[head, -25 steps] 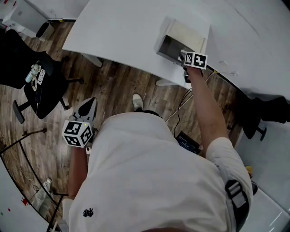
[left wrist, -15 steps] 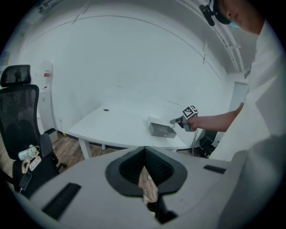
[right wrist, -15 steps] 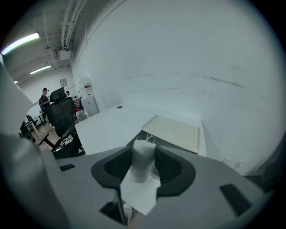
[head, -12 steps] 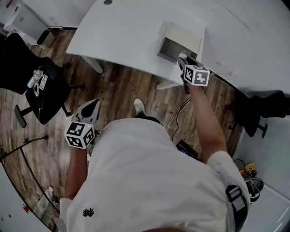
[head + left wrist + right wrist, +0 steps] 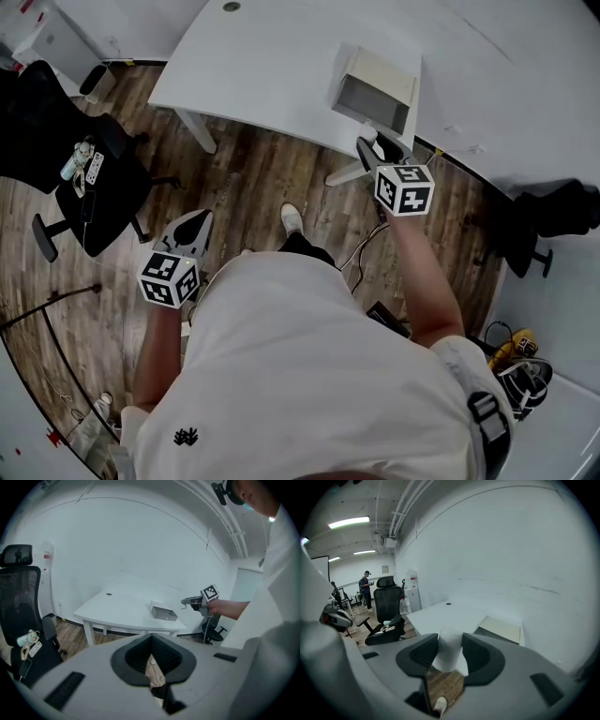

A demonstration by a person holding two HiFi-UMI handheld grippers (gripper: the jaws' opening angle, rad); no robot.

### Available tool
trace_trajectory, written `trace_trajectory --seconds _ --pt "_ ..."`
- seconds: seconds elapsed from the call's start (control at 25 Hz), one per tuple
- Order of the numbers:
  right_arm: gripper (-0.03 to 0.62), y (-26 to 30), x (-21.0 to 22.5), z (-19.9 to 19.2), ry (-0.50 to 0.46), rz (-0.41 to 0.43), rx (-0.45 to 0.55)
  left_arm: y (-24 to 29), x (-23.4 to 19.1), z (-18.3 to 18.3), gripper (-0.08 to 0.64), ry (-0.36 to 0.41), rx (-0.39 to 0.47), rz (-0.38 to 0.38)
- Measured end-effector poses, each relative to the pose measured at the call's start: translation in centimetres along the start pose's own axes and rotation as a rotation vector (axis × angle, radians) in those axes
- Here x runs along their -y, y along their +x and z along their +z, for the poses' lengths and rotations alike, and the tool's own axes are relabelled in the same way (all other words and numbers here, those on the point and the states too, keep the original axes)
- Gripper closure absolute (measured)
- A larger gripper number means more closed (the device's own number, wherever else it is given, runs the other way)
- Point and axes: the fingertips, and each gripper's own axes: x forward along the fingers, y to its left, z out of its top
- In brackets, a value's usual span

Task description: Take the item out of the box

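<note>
An open grey box point(image 5: 375, 89) with a pale lid lies on its side near the front edge of the white table point(image 5: 262, 66). My right gripper point(image 5: 372, 145) hangs just off that edge, over the wood floor, shut on a white paper roll point(image 5: 369, 137). In the right gripper view the roll point(image 5: 450, 656) stands upright between the two dark pads, with the box point(image 5: 499, 630) behind it on the right. My left gripper point(image 5: 192, 230) is low at my left side, shut and holding nothing. The left gripper view shows the box point(image 5: 163, 612) and the right gripper point(image 5: 190, 602) beyond it.
A black office chair point(image 5: 84, 178) with small items on its seat stands at the left. Another dark chair point(image 5: 553, 220) is at the right. Cables point(image 5: 375, 225) trail on the floor under the table's edge. A person point(image 5: 366, 585) stands far off in the room.
My right gripper has drawn back from the box mouth toward me, past the table's edge, with the white roll in it. The left gripper has barely moved.
</note>
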Motion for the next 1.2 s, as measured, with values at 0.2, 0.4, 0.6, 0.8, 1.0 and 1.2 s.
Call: trace_trajectory --seconds 0.2,0.4,0.6,0.8,1.0,1.2 --pt "0.423 -3.4 -4.9 -0.6 -0.003 0.042 0.023 -1.4 0.3 -0.9 0.554 0.006 0.006 -0.028" --pt "0.425 -6.5 -8.7 -1.5 -0.003 0.071 0.044 -2.4 0.7 -2.2 0.554 0.006 0.003 -0.054" --pt "0.425 -9.2 -11.8 -2.0 -0.015 0.097 0.058 -3.0 1.4 -3.2 0.554 0.005 -0.006 -0.078" --pt "0.425 -10.8 -14.2 -2.5 -0.023 0.121 0.065 -3.2 1.8 -3.5 0.554 0.015 -0.008 -0.095" --pt "0.425 -11.8 -15.7 -3.5 -0.027 0.136 0.065 -3.4 2.3 -3.9 0.554 0.019 -0.012 -0.103" --pt "0.425 -12.5 -16.0 -3.8 -0.017 0.135 0.071 -3.7 2.5 -4.5 0.554 0.020 -0.022 -0.108"
